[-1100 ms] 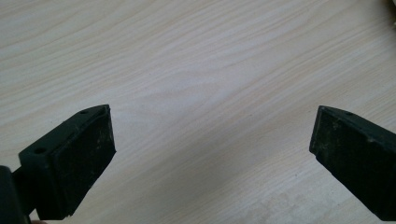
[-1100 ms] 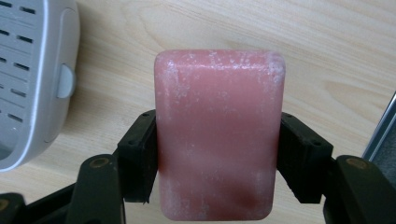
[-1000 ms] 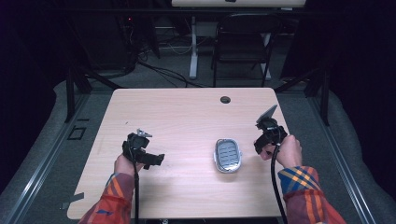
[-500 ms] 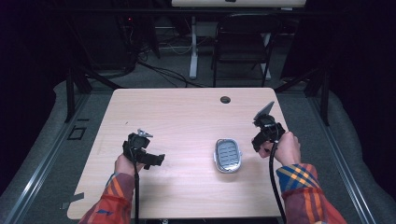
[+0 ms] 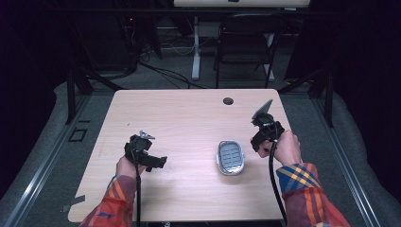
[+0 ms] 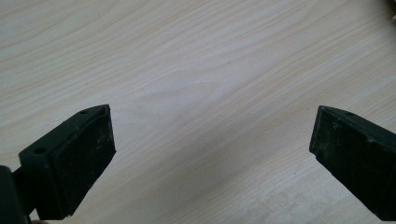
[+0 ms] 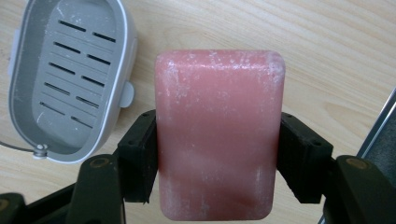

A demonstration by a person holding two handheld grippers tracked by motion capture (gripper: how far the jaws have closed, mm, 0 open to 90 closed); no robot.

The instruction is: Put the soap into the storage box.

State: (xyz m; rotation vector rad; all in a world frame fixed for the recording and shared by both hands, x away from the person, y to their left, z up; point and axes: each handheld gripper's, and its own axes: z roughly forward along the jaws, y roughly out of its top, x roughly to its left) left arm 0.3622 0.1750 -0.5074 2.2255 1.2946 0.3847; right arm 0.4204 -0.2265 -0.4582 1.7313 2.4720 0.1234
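Jaws of the right gripper [image 7: 219, 149] pinch a pink soap bar [image 7: 219, 135] by its sides, held above the table [image 5: 179, 118] just right of the grey dish [image 7: 70, 79]. Left gripper [image 6: 212, 154] hovers low, jaws spread wide over bare wood.

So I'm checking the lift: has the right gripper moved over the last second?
Yes: the right gripper moved up the view, toward the table's hole.
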